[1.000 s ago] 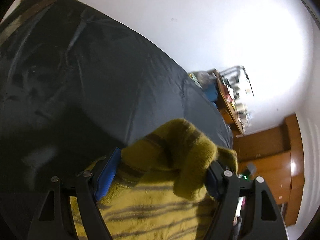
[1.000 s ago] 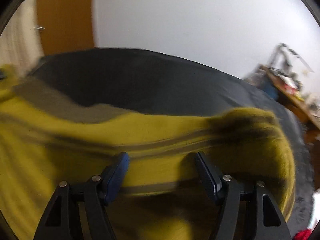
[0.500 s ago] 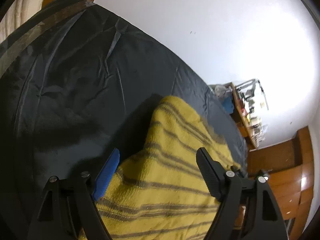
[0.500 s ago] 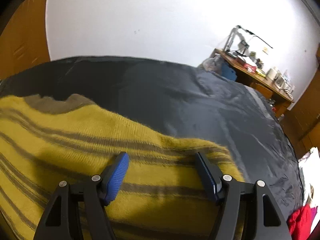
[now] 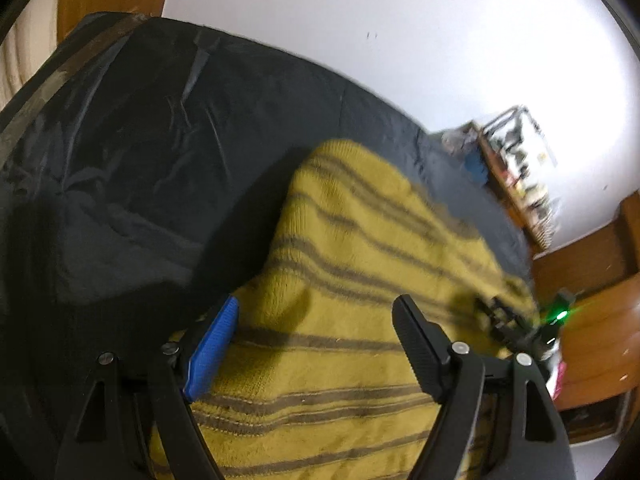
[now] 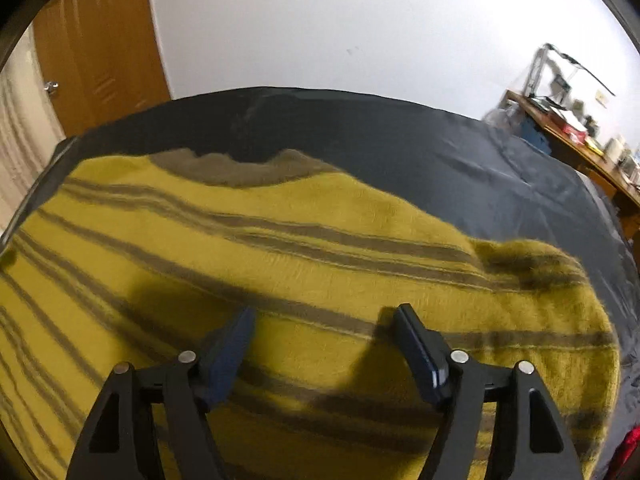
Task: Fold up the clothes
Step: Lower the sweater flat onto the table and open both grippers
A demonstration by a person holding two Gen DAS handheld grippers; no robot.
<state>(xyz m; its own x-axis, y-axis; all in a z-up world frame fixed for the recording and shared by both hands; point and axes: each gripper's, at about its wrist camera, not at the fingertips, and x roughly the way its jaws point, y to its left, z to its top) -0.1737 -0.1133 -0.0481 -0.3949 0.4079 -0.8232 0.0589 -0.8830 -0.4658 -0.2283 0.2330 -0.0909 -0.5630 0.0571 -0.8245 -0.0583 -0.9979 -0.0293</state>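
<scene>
The yellow striped sweater (image 6: 320,264) lay spread on the dark bedcover (image 6: 460,152), neckline (image 6: 236,168) toward the far wall. I judged the knit thick, soft and limp: light enough for one gripper, but it would sag and drape from any single hold, and its fuzzy surface looked unlikely to slip between the pads.

The left gripper (image 5: 312,344) hung over the sweater with its jaws spread and nothing between them. The right gripper (image 6: 324,344) was likewise released, its fingers parted above the striped body panel. The right gripper's body also showed faintly in the left wrist view, near the sweater's far edge.

I considered the best holds to be along a side edge or at the rounded fold on the right (image 6: 560,280), where the fabric bunched, pinching through both layers.

Bare bedcover (image 5: 140,140) extended to the left and beyond the neckline, giving room to carry a fold over. The desk (image 6: 568,128) stood well apart.
</scene>
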